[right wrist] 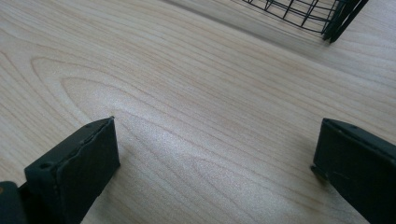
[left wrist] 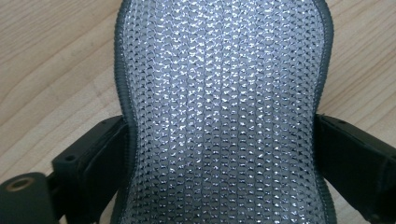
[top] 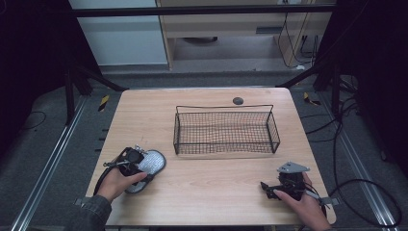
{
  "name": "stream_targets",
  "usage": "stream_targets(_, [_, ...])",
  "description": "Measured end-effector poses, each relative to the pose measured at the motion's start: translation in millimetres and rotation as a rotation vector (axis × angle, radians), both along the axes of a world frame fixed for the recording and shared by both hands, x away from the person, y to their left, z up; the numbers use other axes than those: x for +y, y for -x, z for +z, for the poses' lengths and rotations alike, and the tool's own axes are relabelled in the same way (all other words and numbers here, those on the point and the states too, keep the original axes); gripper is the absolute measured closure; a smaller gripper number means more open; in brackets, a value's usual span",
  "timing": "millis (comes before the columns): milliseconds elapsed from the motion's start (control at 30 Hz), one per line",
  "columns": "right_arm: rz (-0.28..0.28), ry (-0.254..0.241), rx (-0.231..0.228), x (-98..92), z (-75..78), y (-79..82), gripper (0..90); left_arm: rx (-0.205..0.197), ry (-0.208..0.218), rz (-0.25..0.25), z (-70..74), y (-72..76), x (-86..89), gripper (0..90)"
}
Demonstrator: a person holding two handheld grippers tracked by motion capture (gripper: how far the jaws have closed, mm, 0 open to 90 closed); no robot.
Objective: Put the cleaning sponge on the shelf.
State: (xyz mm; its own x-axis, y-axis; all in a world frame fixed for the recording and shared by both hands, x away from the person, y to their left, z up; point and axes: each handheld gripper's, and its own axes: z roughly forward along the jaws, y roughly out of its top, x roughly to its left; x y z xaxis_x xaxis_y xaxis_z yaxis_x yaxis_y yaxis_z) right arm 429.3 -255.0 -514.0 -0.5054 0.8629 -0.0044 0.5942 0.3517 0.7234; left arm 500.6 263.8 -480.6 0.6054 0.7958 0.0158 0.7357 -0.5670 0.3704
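At the near edge of the bench (top: 207,192) the person's two hands each hold a gripper. The right gripper (top: 267,188) sits low over bare wood near the front right corner, its fingers (right wrist: 79,163) spread wide apart with nothing between them; its own view shows plain wood grain between the two black fingers and a corner of the wire basket (right wrist: 303,14) farther off. The left gripper (top: 143,166) is near the front left corner, over a silver mesh insole (top: 150,163) with a dark rim that lies flat on the wood. In the left gripper view the insole (left wrist: 224,112) runs up the middle, and the two black fingers (left wrist: 100,154) press against its narrow waist from either side, gripping it. Farther back, near the middle of the bench and well apart from both grippers, stands the black wire basket (top: 226,150), rectangular and open-topped. Beyond it, close to the far edge, a small dark round cap (top: 238,100) sits in the wood.
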Motion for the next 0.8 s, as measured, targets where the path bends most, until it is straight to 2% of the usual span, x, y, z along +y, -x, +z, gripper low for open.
stream_targets(200, [0.0, 0.0, 0.0, 0.0, 0.0, 0.0, 0.3, -0.065, 0.015, -0.032, 12.0, 6.9, -1.0, 9.0])
stream_targets(467, [0.0, 0.0, 0.0, 0.0, 0.0, 0.0, 0.3, -0.159, -0.01, -0.108, 34.2, 18.7, -9.2, 9.5])
stream_targets(600, [0.0, 0.0, 0.0, 0.0, 0.0, 0.0, 0.3, -0.174, 0.004, -0.127, 39.2, 24.6, -11.2, 9.7])
stream_targets(800, [-0.001, 0.0, 0.0, 0.1, 0.0, 0.0, 0.3, -0.201, 0.003, -0.146, 48.4, 29.3, -13.3, 9.8])
